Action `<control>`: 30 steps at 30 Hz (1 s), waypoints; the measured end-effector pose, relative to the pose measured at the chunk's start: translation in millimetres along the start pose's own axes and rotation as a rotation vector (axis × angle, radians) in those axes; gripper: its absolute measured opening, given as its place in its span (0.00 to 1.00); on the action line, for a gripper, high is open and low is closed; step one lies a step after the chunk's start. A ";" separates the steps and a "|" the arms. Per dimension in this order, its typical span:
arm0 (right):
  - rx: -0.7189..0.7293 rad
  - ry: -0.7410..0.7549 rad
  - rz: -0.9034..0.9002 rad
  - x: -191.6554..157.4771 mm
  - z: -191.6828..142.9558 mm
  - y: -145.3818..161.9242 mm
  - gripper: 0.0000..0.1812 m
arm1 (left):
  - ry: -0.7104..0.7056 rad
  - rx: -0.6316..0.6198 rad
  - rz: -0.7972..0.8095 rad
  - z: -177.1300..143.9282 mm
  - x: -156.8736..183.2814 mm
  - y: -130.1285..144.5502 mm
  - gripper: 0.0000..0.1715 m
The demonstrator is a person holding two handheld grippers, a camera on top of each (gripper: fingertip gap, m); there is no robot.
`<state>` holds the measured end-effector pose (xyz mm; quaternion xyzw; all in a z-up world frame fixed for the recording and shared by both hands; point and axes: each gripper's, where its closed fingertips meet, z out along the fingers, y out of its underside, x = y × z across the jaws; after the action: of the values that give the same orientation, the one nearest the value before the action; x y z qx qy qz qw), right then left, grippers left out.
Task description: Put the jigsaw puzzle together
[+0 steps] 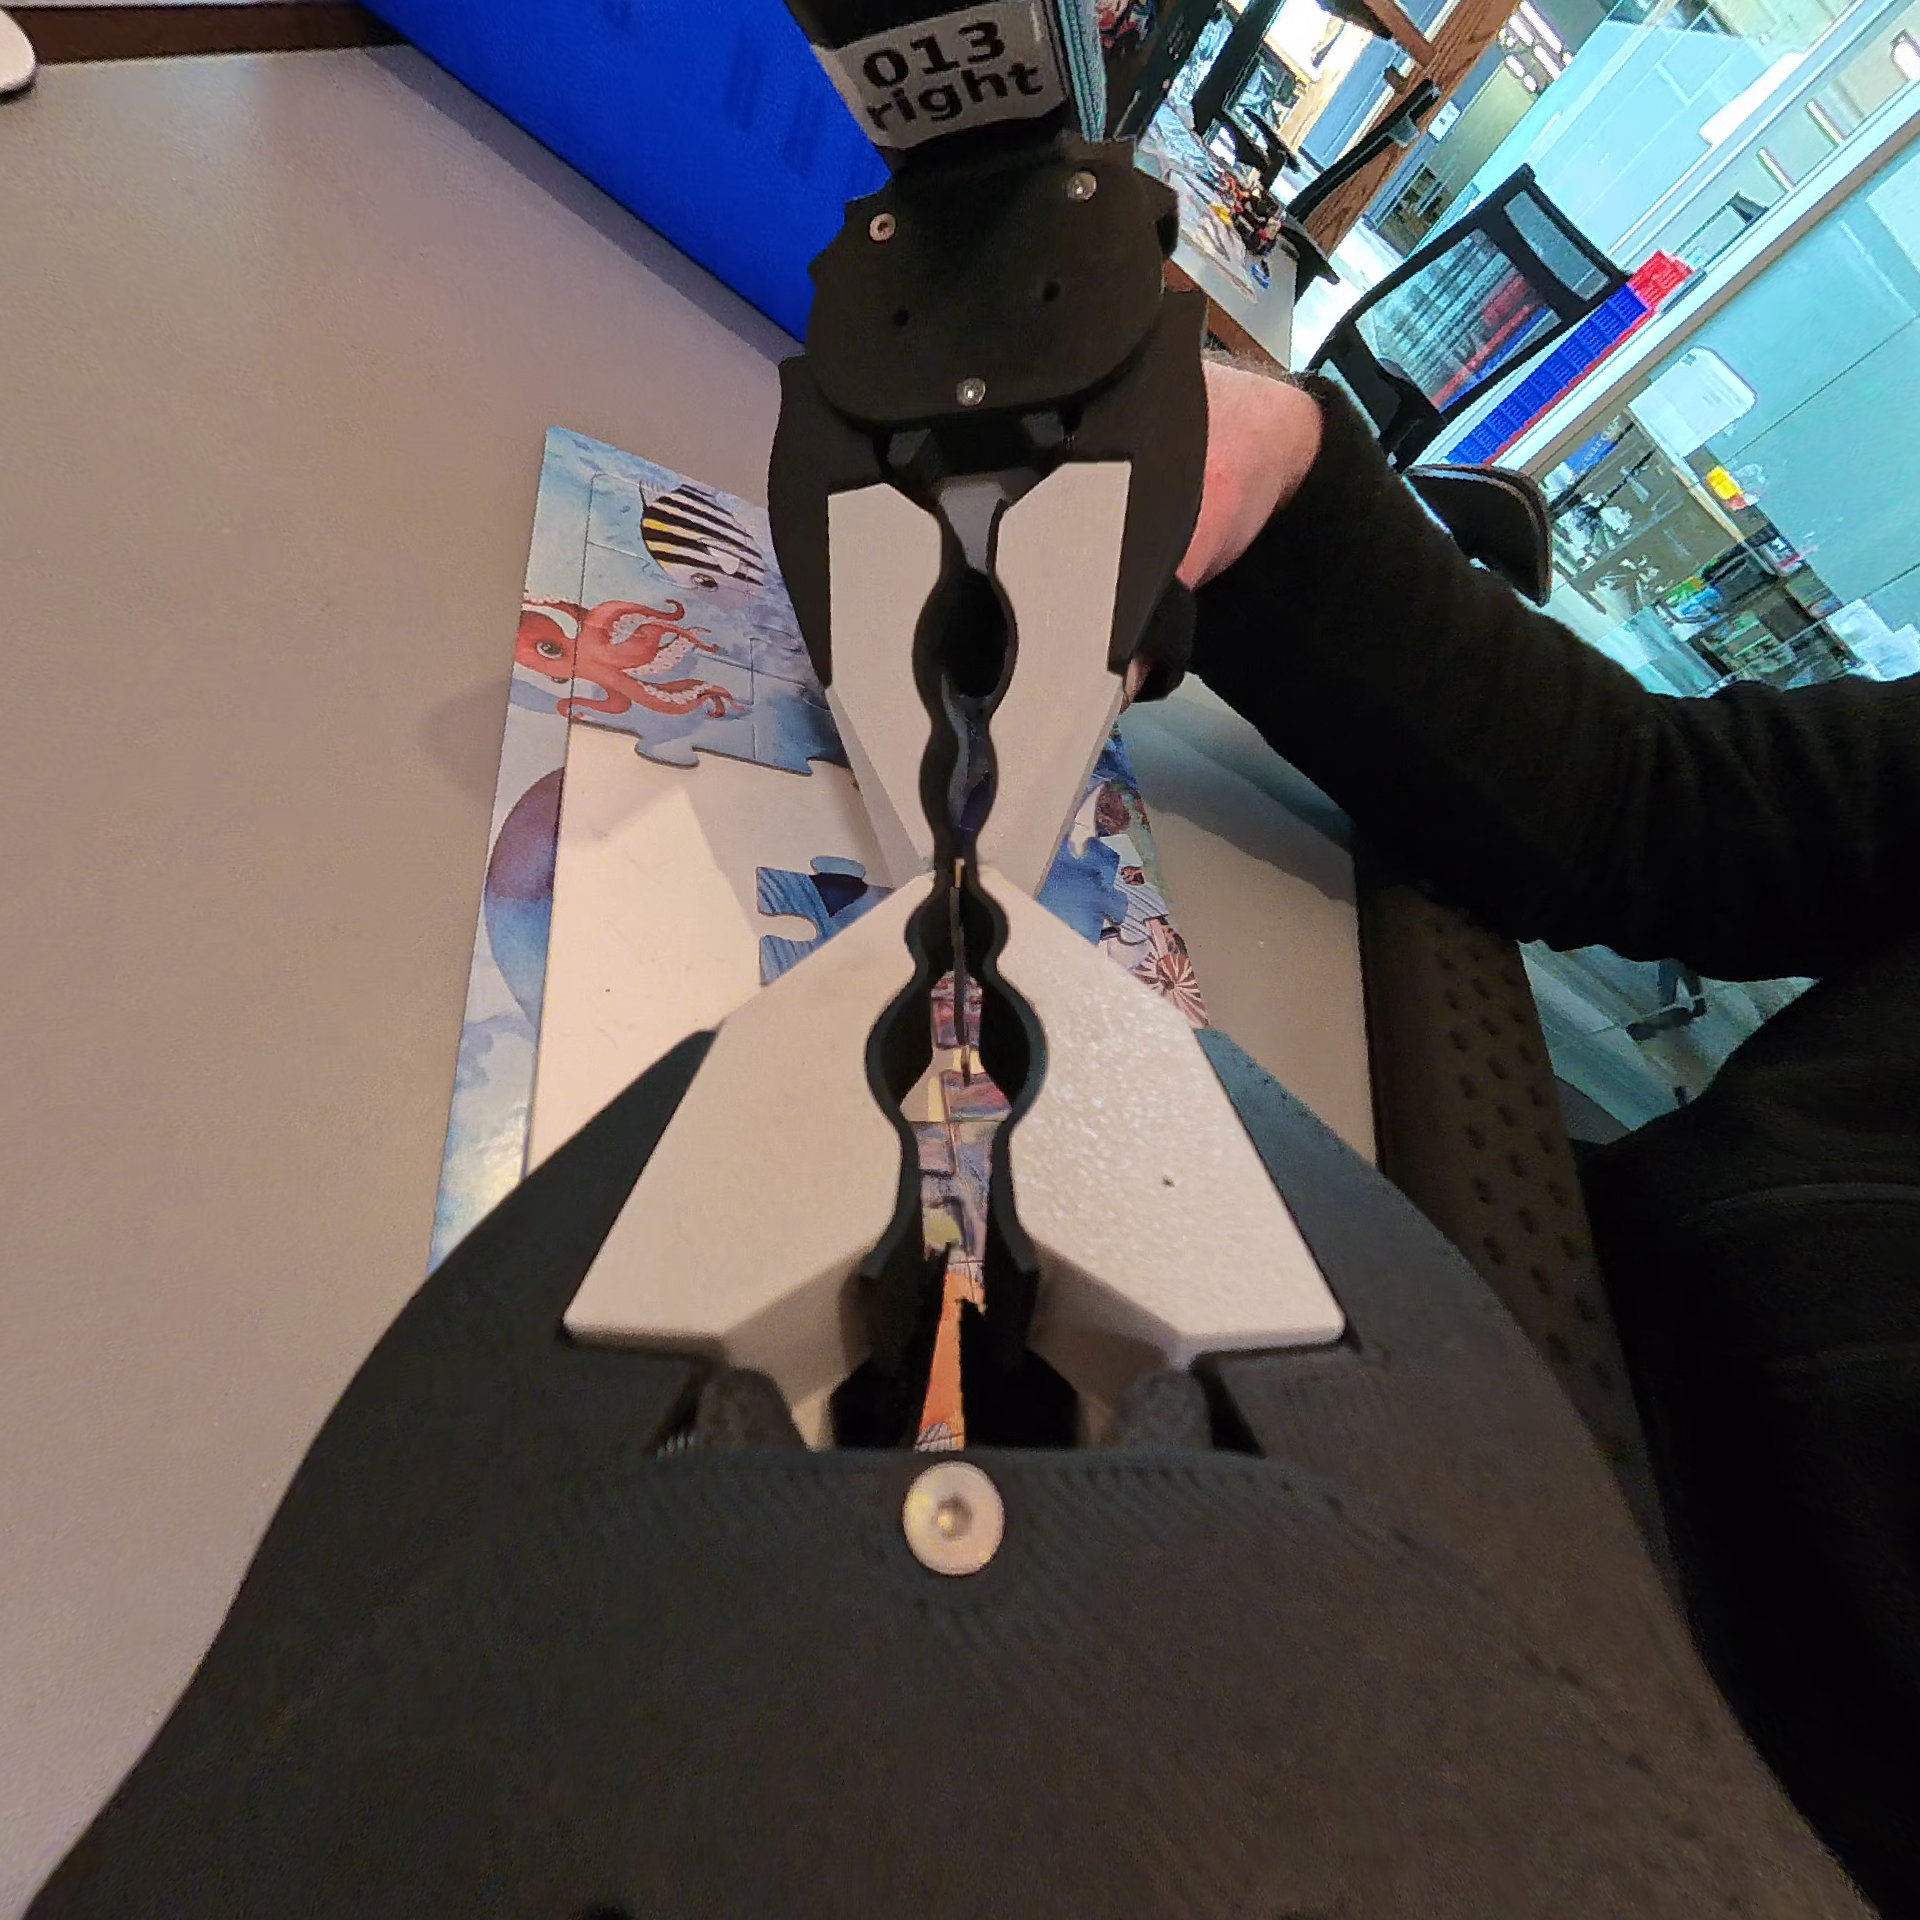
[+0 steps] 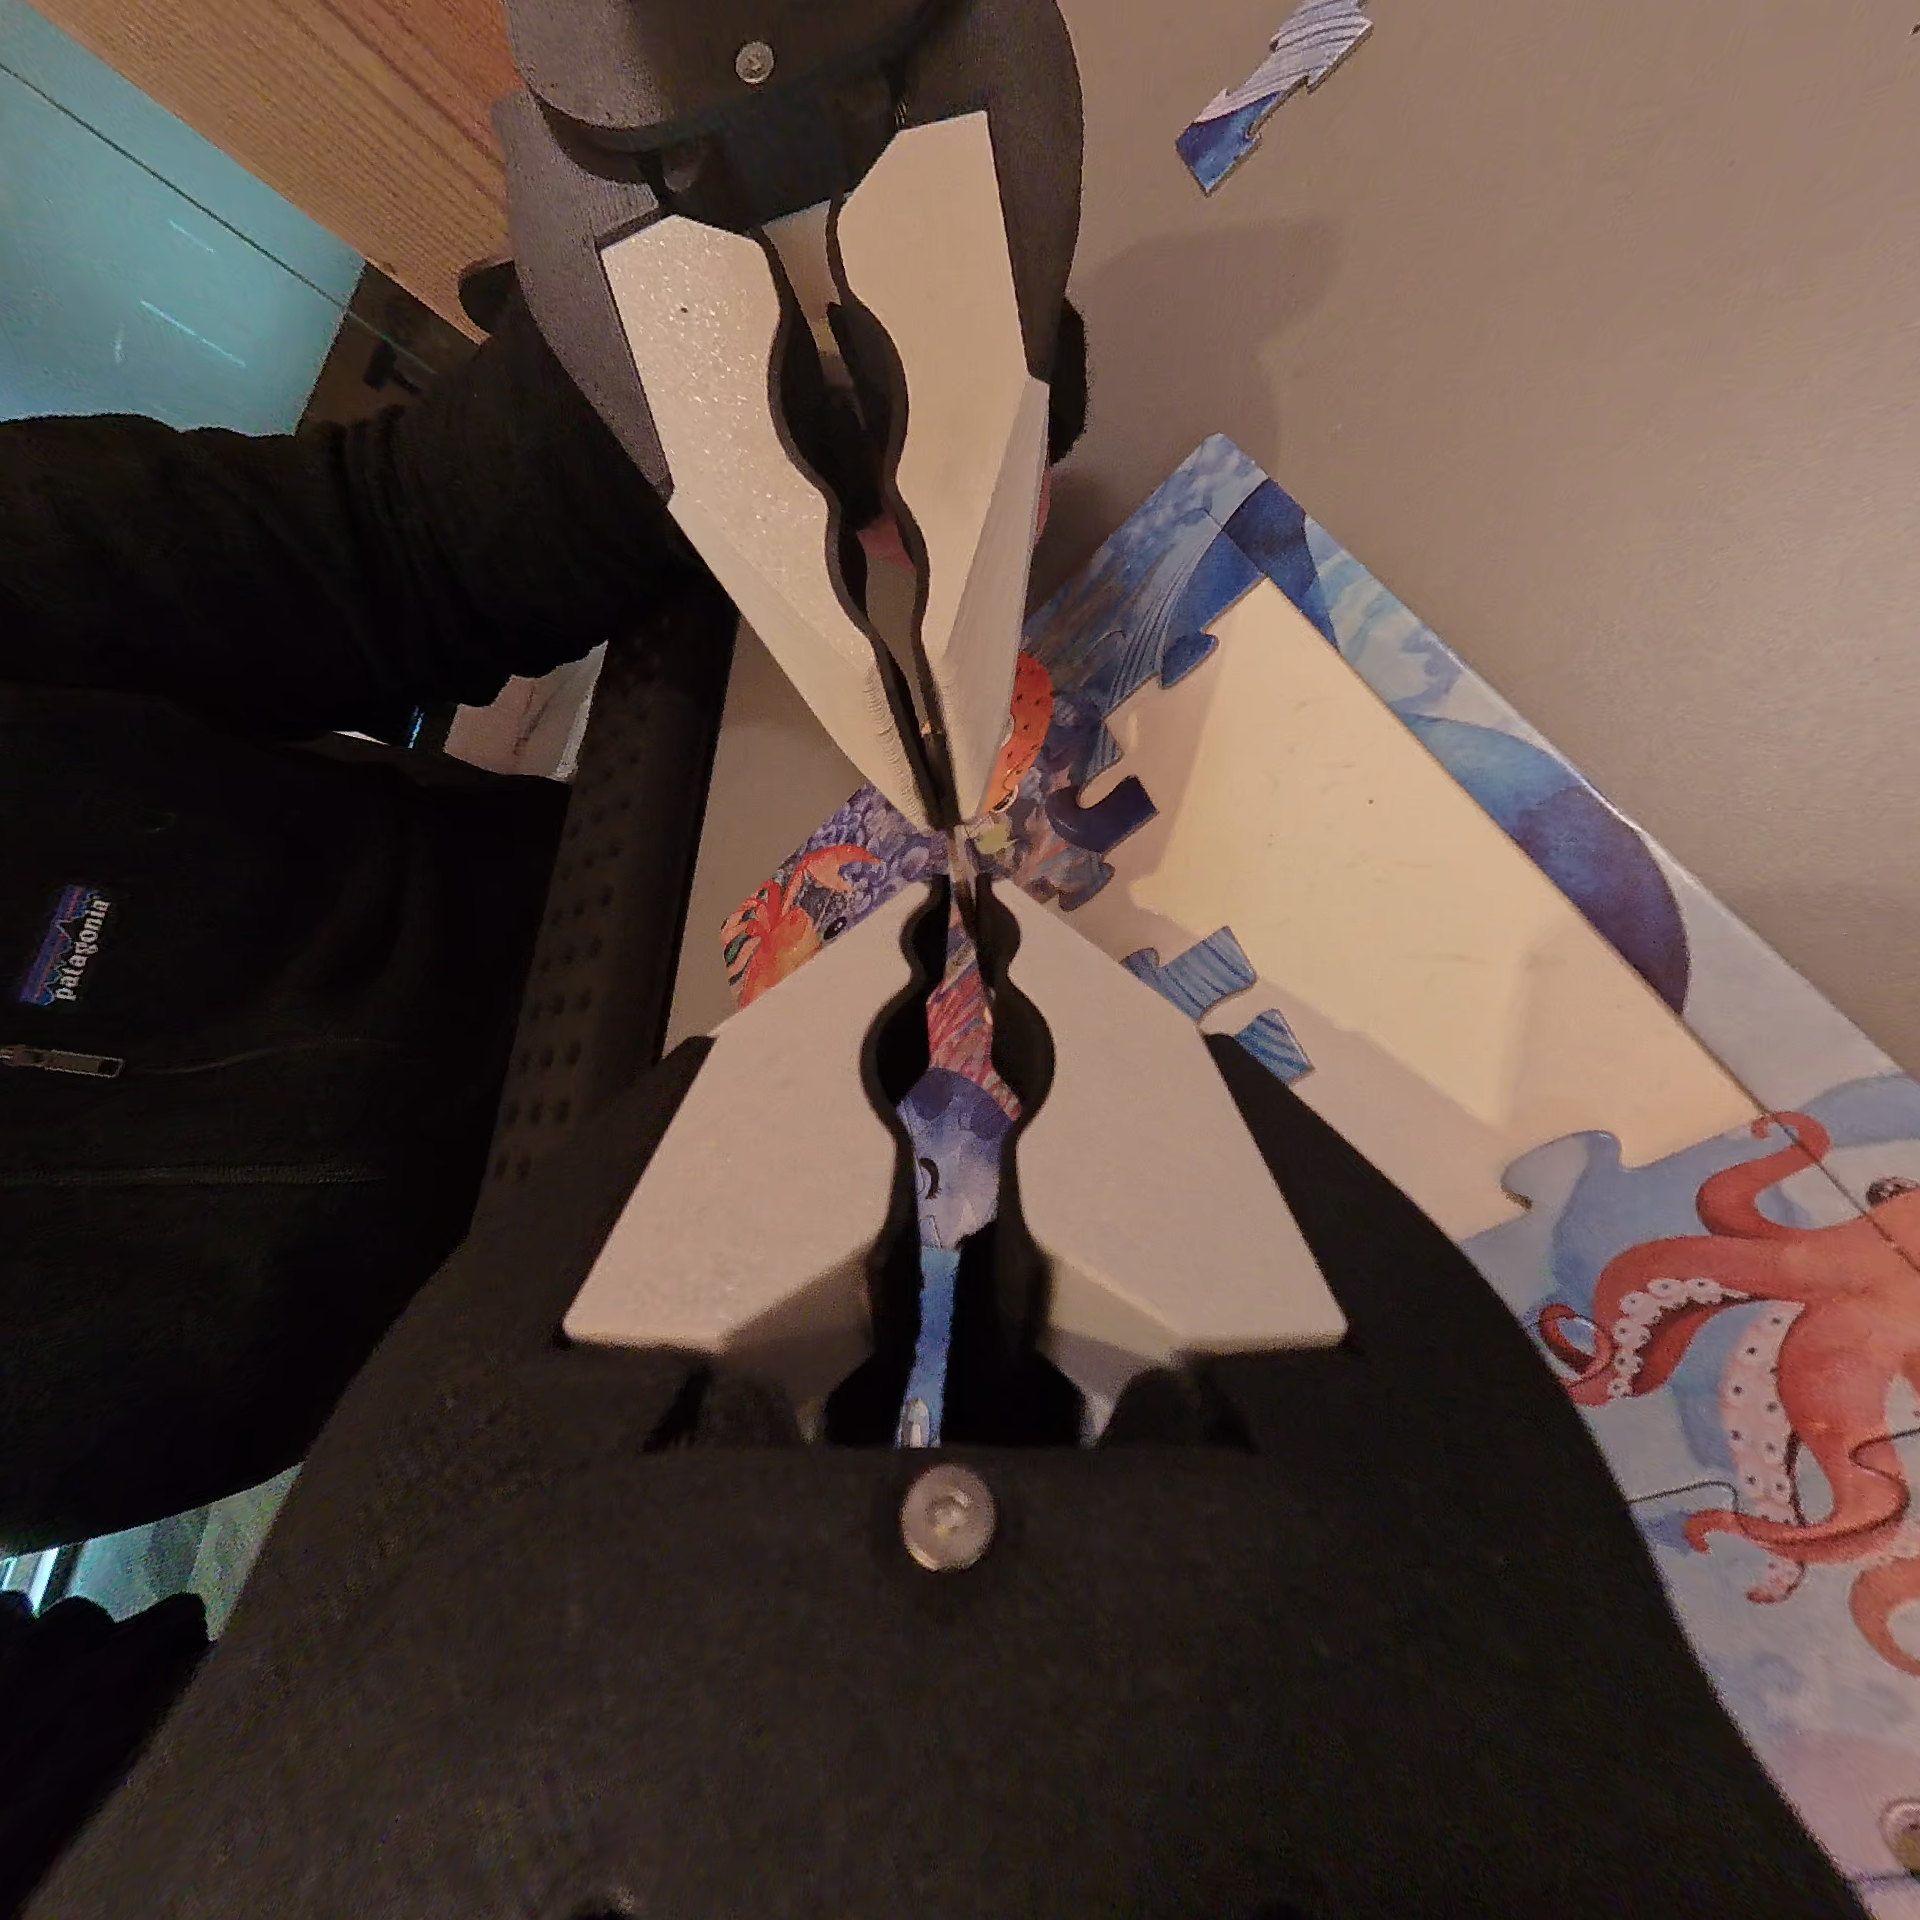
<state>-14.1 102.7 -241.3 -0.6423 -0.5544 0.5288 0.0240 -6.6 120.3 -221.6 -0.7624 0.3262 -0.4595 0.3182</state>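
The puzzle tray point(image 1: 644, 987) has a blue picture rim and a bare cream floor, which also shows in the right wrist view point(image 2: 1351, 883). Joined pieces with a red octopus point(image 1: 613, 644) point(image 2: 1787, 1351) fill one end. Coral and crab pieces point(image 2: 800, 904) fill the other end. My left gripper point(image 1: 956, 883) is shut on a puzzle piece point(image 1: 951, 1247) seen edge-on. My right gripper point(image 2: 961, 894) is shut on a blue puzzle piece point(image 2: 935, 1174). The two grippers meet tip to tip above the tray. A blue piece point(image 1: 810, 904) point(image 2: 1205, 977) lies loose on the tray floor.
One loose blue piece point(image 2: 1278, 94) lies on the grey table point(image 1: 208, 623) beyond the tray. A blue box point(image 1: 644, 125) stands at the table's far side. A person's black sleeve point(image 1: 1507, 727) and a black perforated chair point(image 1: 1455, 1091) are at the table edge. My two grippers' fingertips are within a few centimetres of each other.
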 end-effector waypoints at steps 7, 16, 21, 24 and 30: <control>-0.026 -0.018 0.055 6.5 6.1 8.0 0.00 | 0.004 -0.030 -0.057 4.2 -7.4 10.0 0.00; -0.028 -0.036 0.096 8.8 7.9 9.7 0.00 | -0.005 -0.040 -0.073 5.5 -13.1 12.9 0.00; -0.001 -0.091 0.111 1.0 4.3 5.0 0.00 | -0.007 -0.036 -0.054 2.4 -8.3 8.2 0.01; -0.026 -0.085 0.125 4.5 8.4 10.0 0.00 | -0.014 -0.060 -0.063 5.2 -12.0 14.9 0.01; -0.044 -0.061 0.134 9.1 11.1 12.3 0.00 | -0.039 -0.081 -0.060 6.6 -17.2 19.3 0.01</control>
<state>-15.1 98.5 -259.7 -0.6618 -0.5220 0.5364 -0.0426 -10.8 123.8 -247.7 -0.7930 0.3151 -0.4401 0.2794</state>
